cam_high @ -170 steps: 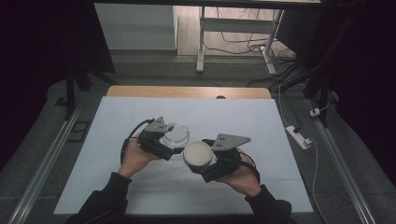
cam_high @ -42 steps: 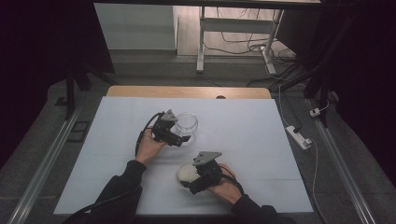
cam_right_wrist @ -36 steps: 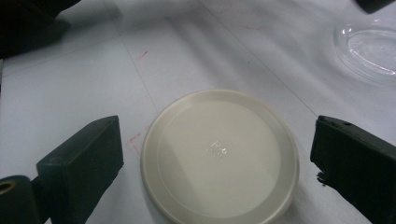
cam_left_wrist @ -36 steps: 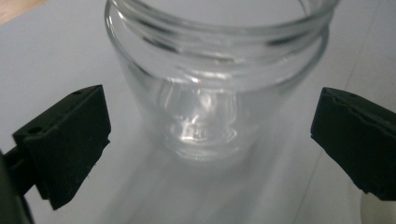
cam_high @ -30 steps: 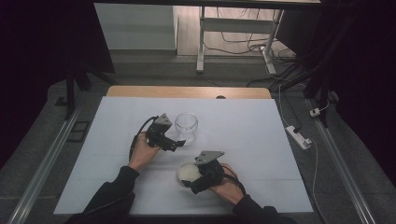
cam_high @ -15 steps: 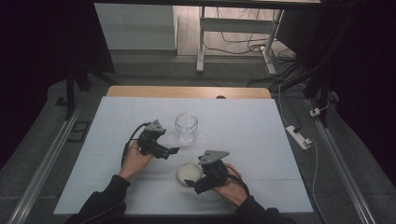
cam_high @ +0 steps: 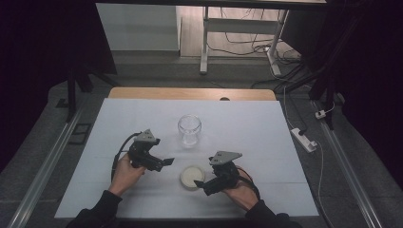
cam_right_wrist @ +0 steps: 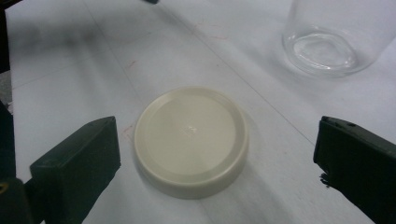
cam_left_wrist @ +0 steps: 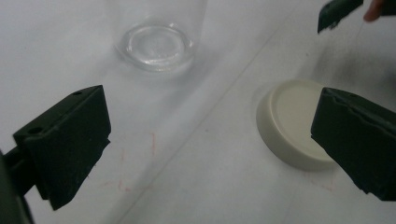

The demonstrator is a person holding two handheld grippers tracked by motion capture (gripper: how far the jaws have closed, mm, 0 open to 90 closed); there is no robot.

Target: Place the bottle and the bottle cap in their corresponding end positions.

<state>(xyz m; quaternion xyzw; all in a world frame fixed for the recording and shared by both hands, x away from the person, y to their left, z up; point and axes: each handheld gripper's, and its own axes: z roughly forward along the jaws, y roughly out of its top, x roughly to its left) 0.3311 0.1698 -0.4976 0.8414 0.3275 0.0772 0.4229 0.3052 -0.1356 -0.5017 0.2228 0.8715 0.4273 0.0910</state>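
Cream plastic, smooth and round, the lid (cam_high: pixel 192 176) lies flat on the white surface (cam_high: pixel 247 128) with its top up, a shallow raised rim circling its face. In the right gripper view it sits between the two black jaws of the right hand-held gripper (cam_high: pixel 208 185), which stand wide apart and touch nothing; the lid (cam_right_wrist: pixel 190 140) has bare sheet on both sides before either jaw.

Clear glass, the jar (cam_high: pixel 189 128) stands upright and uncovered farther up the surface, well apart from the lid, its thick round base (cam_left_wrist: pixel 155 45) showing through the wall.

Held low in the person's left hand (cam_high: pixel 124 174), the left hand-held gripper (cam_high: pixel 164 163) points toward the lid, with its jaws spread wide and empty; one jaw overlaps the lid's edge in the left gripper view, though the high view shows it short of the lid. The right hand (cam_high: pixel 241 194) holds its gripper angled inward from the near right, jaws just beside the lid.

Faint red marks and a thin straight line cross the matte sheet. Open room lies all round the jar, and the surface's far, left and right edges are well away from both hands.
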